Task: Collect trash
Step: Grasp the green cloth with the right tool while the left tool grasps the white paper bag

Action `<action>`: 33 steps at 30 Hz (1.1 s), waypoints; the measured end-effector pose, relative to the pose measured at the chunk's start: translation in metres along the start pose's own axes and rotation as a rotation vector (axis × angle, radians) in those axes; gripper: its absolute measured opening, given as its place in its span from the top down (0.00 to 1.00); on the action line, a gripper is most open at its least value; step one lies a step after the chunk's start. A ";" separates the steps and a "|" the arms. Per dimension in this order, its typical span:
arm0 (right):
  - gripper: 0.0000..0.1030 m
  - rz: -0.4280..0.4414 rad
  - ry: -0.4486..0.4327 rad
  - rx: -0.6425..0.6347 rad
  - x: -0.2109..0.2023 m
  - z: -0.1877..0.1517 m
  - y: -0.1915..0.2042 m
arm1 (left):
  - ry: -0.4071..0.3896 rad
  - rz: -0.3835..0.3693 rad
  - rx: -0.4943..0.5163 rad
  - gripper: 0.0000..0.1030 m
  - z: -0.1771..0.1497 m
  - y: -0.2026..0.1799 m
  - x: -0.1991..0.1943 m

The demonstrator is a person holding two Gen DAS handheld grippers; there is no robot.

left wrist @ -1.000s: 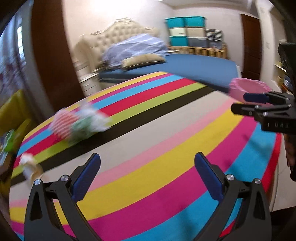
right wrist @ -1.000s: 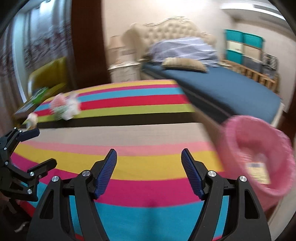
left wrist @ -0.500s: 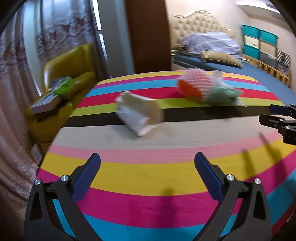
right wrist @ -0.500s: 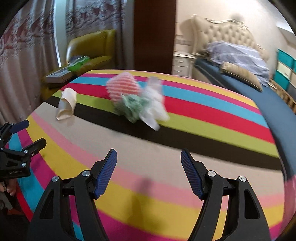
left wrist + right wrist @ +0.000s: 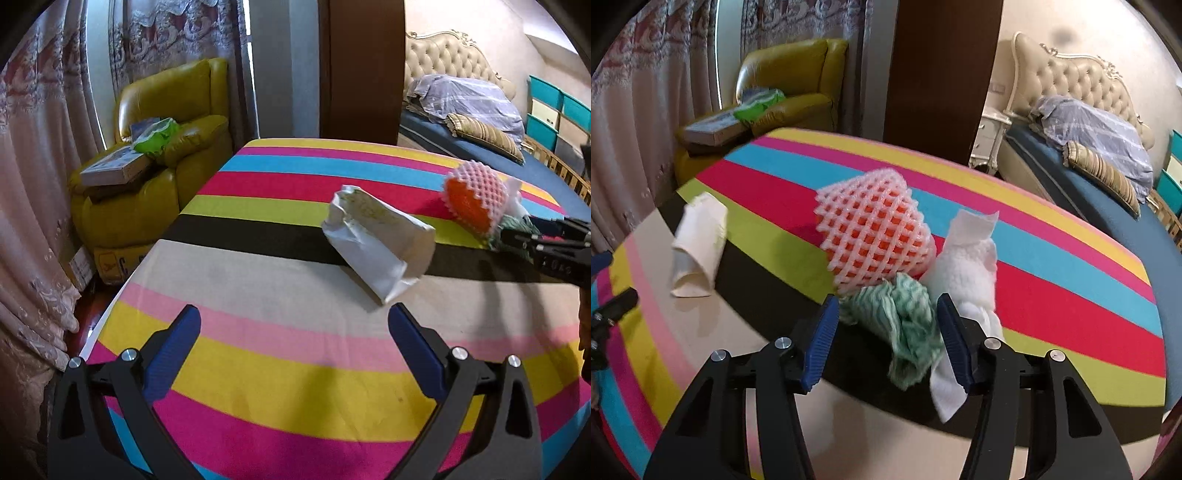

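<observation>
A striped tablecloth (image 5: 295, 387) carries the trash. A crumpled white paper bag (image 5: 376, 240) lies just beyond my left gripper (image 5: 293, 332), which is open and empty. Further right sits a pink foam fruit net (image 5: 472, 195) with orange inside. In the right wrist view the foam net (image 5: 871, 232), a white tissue (image 5: 971, 266) and a green crumpled wad (image 5: 901, 317) are heaped together. My right gripper (image 5: 886, 325) straddles the green wad, jaws closing, with a small gap still showing at the left pad. The paper bag (image 5: 698, 240) lies to the left.
A yellow armchair (image 5: 155, 155) with books and a green bag stands past the table's left edge, next to curtains (image 5: 33, 184). A bed (image 5: 1108, 192) with a tufted headboard lies behind on the right, with teal storage boxes (image 5: 554, 110) beyond it.
Both grippers swung left across the table, away from the pink bin, which left the view. The right gripper closed in on the trash heap and its jaws narrowed around the green wad.
</observation>
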State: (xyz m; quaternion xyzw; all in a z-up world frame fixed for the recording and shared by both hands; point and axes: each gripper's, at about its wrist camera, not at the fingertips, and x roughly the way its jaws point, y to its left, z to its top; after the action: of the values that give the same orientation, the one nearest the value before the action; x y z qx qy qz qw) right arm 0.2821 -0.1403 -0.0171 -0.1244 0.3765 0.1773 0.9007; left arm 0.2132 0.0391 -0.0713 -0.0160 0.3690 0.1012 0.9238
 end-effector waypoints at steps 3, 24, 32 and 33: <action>0.59 -0.025 0.010 -0.022 0.001 -0.006 0.003 | 0.006 -0.036 -0.006 0.05 0.007 -0.003 0.005; 0.74 0.044 -0.068 0.030 -0.051 -0.057 0.016 | 0.056 0.003 -0.071 0.05 0.072 -0.068 0.071; 0.73 0.040 -0.044 0.041 -0.045 -0.054 0.013 | 0.126 -0.028 -0.109 0.41 0.063 -0.062 0.086; 0.73 0.033 -0.046 0.034 -0.045 -0.054 0.015 | 0.125 -0.030 -0.107 0.45 0.062 -0.062 0.086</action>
State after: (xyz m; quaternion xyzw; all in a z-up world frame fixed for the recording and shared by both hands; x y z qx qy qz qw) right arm 0.2123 -0.1560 -0.0231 -0.0987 0.3609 0.1885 0.9080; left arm 0.3284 0.0002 -0.0876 -0.0772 0.4196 0.1056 0.8982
